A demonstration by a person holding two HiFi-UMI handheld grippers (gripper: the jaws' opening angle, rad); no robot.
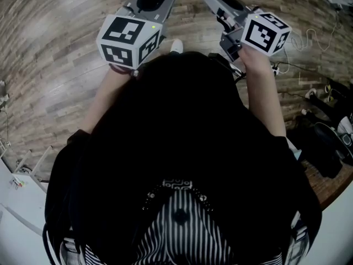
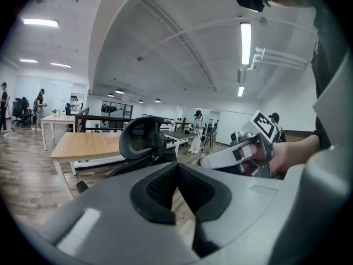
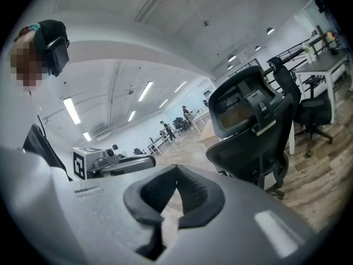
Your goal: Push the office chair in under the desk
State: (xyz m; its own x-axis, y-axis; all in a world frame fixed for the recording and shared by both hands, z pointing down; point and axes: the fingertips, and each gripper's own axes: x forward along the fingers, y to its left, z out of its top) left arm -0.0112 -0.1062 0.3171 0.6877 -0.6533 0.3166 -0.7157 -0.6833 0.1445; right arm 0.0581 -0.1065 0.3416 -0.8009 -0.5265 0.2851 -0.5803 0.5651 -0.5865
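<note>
Out front, left gripper (image 2: 177,166) and right gripper (image 3: 176,169) point forward, closed.

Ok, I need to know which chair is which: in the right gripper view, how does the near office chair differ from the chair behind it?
The near office chair has a grey-framed headrest, while the chair behind looks all black. The near office chair stands free on the open wood floor, and the chair behind stands right by a white desk. Both are dark office chairs with tall backs.
</note>
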